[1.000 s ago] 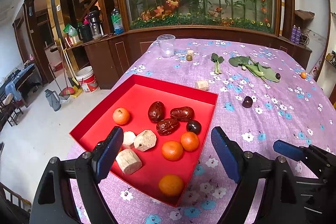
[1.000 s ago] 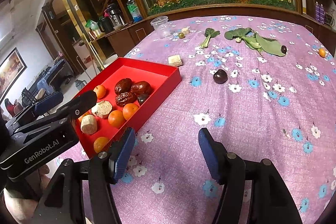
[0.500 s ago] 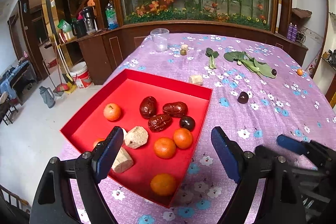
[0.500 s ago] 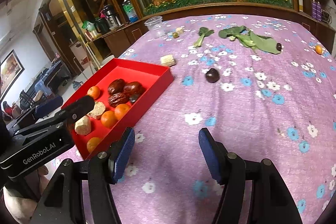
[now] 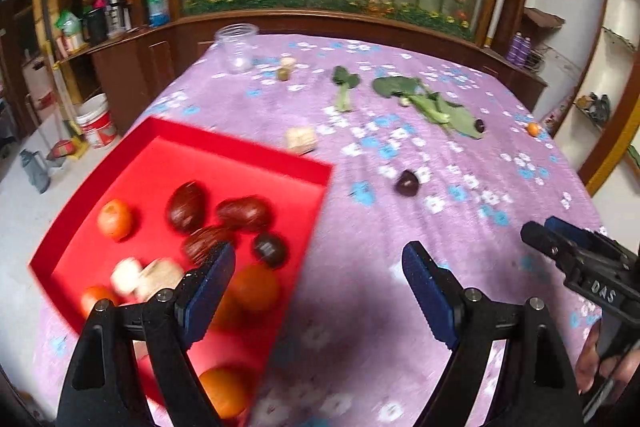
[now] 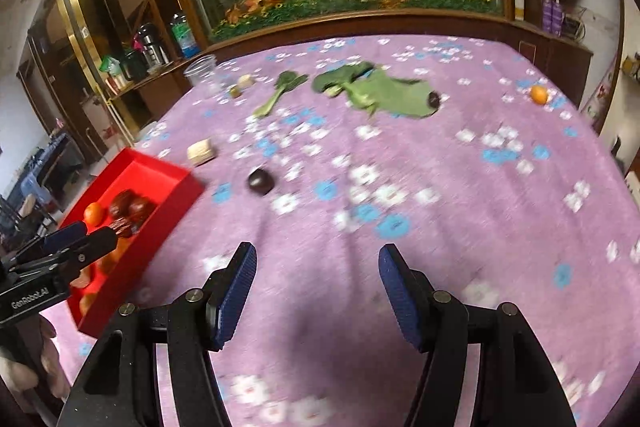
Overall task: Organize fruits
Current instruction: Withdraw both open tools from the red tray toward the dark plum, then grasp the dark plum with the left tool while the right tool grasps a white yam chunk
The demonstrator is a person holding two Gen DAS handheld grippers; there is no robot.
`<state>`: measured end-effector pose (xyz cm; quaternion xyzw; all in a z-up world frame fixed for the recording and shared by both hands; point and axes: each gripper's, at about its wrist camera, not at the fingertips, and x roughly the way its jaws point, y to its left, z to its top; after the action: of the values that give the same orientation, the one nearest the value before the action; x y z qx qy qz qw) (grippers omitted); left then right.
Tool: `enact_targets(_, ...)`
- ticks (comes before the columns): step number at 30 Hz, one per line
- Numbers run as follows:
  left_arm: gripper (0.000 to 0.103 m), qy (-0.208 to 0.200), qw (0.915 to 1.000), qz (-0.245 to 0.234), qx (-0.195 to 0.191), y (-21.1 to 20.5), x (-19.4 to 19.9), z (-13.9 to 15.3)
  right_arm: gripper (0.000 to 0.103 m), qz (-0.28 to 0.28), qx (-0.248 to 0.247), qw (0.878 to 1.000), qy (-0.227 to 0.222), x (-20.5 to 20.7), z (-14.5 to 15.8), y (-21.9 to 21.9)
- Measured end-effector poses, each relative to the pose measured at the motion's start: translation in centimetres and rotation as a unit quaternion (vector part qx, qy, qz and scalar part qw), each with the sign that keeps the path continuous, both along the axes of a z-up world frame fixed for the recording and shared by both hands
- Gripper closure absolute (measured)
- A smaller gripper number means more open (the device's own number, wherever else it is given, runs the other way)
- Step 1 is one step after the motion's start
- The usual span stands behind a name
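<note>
A red tray (image 5: pixel 256 158) (image 6: pixel 176 183) sits at the table's left edge, holding oranges (image 5: pixel 115 219), dark red dates (image 5: pixel 244 213), a dark plum (image 5: pixel 270 248) and pale cut pieces (image 5: pixel 158 277). Loose on the purple flowered cloth lie a dark plum (image 5: pixel 407 183) (image 6: pixel 261 181), a pale chunk (image 5: pixel 301 139) (image 6: pixel 202 151), a small orange (image 5: pixel 533 129) (image 6: pixel 538 94) and another dark fruit (image 6: pixel 433 99) on the greens. My left gripper (image 5: pixel 318 287) hangs open over the tray's right rim, nothing between its fingers. My right gripper (image 6: pixel 316 289) is open above bare cloth.
Leafy greens (image 6: pixel 380 93) and a single stalk (image 6: pixel 280 89) lie at the far middle. A clear plastic cup (image 5: pixel 237 47) and two small pieces (image 5: pixel 285 69) stand near the far left corner. A wooden cabinet and flower display border the table's far side.
Both grippers have swung to the right across the table; the tray has slid leftward in both views. Neither pair of jaws has changed its width.
</note>
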<state>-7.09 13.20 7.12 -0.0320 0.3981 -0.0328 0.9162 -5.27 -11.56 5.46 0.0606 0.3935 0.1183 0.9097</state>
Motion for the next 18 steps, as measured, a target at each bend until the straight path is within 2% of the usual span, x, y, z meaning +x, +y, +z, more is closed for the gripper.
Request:
enact_targets(7,0.02,0.02,0.9976,-0.053,-0.04,-3.6,5.1,-1.4,0.035,-0.04,-0.009,0.999,-0.008,6.4,0.4,-5.2)
enact_targets(9,0.031,0.031,0.9964,-0.062,-0.048,-4.0,6.2,-2.2,0.035,-0.05,-0.016,0.999,-0.003,8.9,0.2,-6.2)
enact_targets(10,0.041,0.039,0.9956,-0.066,-0.053,-4.3,6.9,-2.6,0.035,-0.051,-0.019,0.999,-0.001,9.9,0.2,-6.5)
enact_targets(11,0.044,0.047,0.9946,-0.07,-0.06,-4.6,7.5,-3.1,0.035,-0.053,-0.02,0.998,0.001,11.2,0.1,-6.9)
enact_targets(18,0.044,0.052,0.9933,-0.075,-0.071,-5.3,9.7,-4.3,0.038,-0.068,-0.019,0.997,0.022,17.8,-1.3,-7.8)
